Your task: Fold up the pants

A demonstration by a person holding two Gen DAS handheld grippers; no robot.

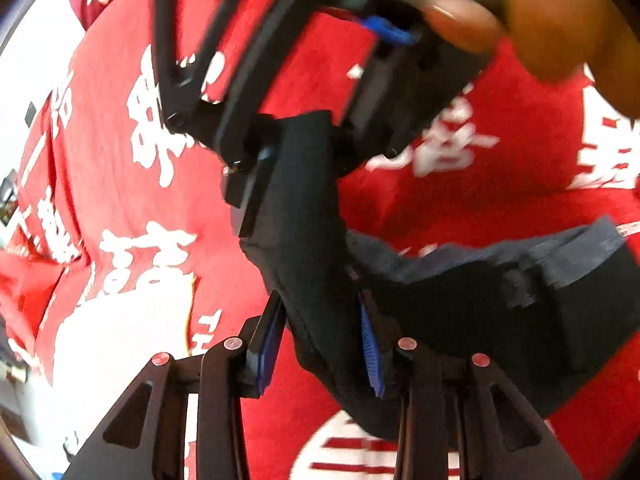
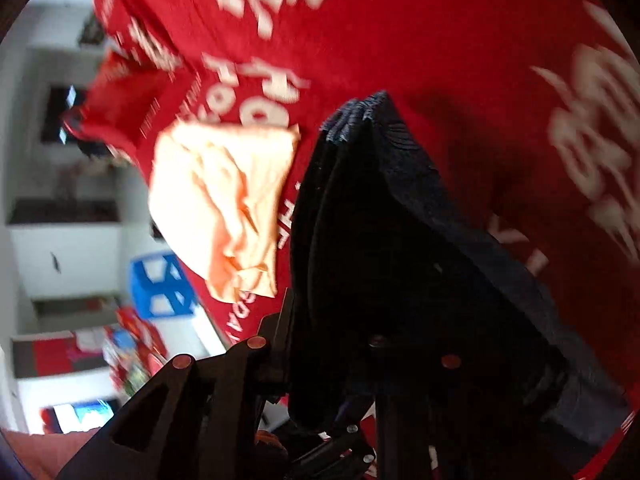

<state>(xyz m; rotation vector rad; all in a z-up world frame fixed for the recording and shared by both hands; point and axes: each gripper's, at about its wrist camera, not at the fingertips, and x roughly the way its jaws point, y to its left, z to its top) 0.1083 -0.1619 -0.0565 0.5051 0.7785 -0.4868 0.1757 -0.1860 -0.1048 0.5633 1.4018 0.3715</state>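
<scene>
The dark navy pants (image 1: 320, 240) hang bunched between both grippers above a red cloth with white lettering (image 1: 132, 208). My left gripper (image 1: 320, 344) is shut on a thick fold of the pants, blue pads (image 1: 370, 344) pressing each side. The right gripper (image 1: 256, 128) appears at the top of the left wrist view, gripping the upper end of the same fold, with the person's hand (image 1: 540, 20) behind it. In the right wrist view my right gripper (image 2: 332, 360) is shut on the pants (image 2: 400, 240), which drape over it and hide its fingertips.
A folded pale orange garment (image 2: 224, 204) lies on the red cloth (image 2: 440, 40) left of the pants. A blue crate (image 2: 160, 286) and white shelving (image 2: 64, 240) stand beyond the table edge.
</scene>
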